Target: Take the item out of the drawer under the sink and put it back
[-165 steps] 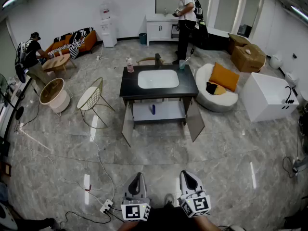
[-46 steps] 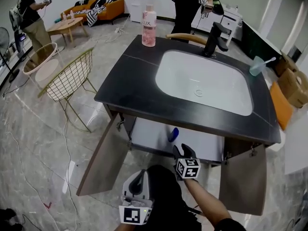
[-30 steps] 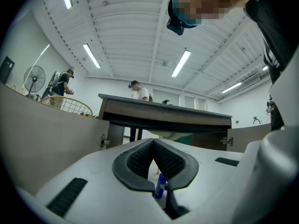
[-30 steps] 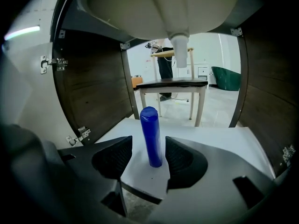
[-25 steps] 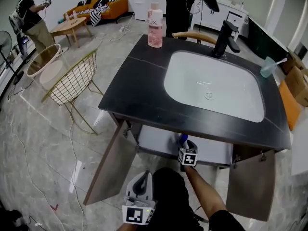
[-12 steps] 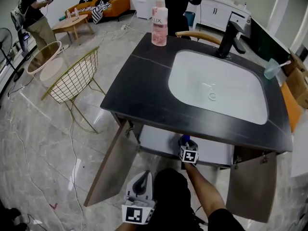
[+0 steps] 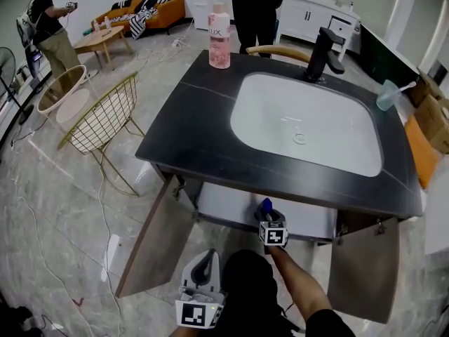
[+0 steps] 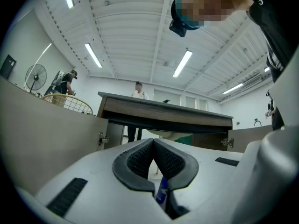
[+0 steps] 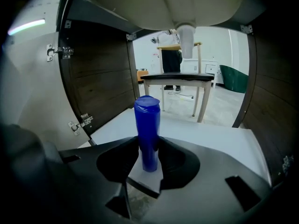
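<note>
The right hand-held gripper (image 7: pixel 266 215) is reaching into the open compartment directly under the sink (image 7: pixel 309 128). Its jaws have just been closing, and they are now clasping the blue bottle (image 9: pixel 147 125) low on its body, one pad pressing on each side. The blue bottle is standing upright over the white shelf (image 9: pixel 210 139) beneath the sink, near the shelf's front edge; whether its base is resting on the shelf cannot be told. From the head view only the bottle's top is peeking out below the front lip of the dark desk (image 7: pixel 189 125) that is carrying the sink.

The left hand-held gripper (image 7: pixel 208 258) is hanging back in front of the sink, lower than the desk top and pointing level toward the compartment, with its pads meeting at the tips and gripping nothing.

Two cabinet doors are standing swung open, the left door (image 7: pixel 151 241) and the right door (image 7: pixel 361 269), one on either side of the space under the sink. Behind the sink a black faucet (image 7: pixel 321 51) is rising, and a pink bottle (image 7: pixel 219 32) is standing at the corner to the sink's far left.
</note>
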`<state>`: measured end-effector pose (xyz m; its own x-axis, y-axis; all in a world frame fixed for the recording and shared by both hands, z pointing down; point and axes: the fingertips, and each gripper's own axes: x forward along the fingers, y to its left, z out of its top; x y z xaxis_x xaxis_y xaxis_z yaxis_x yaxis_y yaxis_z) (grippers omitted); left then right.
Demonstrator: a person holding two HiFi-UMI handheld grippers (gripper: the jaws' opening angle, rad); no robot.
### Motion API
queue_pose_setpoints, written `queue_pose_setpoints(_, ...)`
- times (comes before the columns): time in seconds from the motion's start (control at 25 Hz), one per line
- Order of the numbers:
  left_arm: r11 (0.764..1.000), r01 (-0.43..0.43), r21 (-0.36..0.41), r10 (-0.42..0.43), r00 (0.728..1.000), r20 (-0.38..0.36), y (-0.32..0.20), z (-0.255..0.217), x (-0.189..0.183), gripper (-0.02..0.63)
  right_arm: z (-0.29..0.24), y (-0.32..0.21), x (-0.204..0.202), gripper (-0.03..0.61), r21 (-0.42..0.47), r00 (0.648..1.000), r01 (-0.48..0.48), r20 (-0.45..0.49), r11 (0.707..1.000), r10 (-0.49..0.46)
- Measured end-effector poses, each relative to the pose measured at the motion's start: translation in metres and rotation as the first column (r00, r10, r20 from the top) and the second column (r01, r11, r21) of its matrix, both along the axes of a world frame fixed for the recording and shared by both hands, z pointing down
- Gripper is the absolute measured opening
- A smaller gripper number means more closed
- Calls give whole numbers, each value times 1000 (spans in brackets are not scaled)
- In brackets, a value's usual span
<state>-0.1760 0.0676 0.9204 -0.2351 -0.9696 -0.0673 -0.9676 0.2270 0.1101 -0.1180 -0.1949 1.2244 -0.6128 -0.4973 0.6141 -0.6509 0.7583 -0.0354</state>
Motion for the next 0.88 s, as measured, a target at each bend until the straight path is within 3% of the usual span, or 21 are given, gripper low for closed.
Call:
queue_pose_setpoints(0.24,998,-29,-55,25,997,-75,-13,-26,9,14,-34,22,22,127,1,997,52,-50,999,-52)
queue_pose_setpoints(0.64,984,-93,-152,73,988,-135,-16,-136,15,14,-138,82,61,127,-83,993,59,-95,995,-67)
queue_pose_setpoints(0.88,975,-105,-194,67,979,-192,12,-221,22,14,-224,135,79,127,-124,993,58,-96,991,-71)
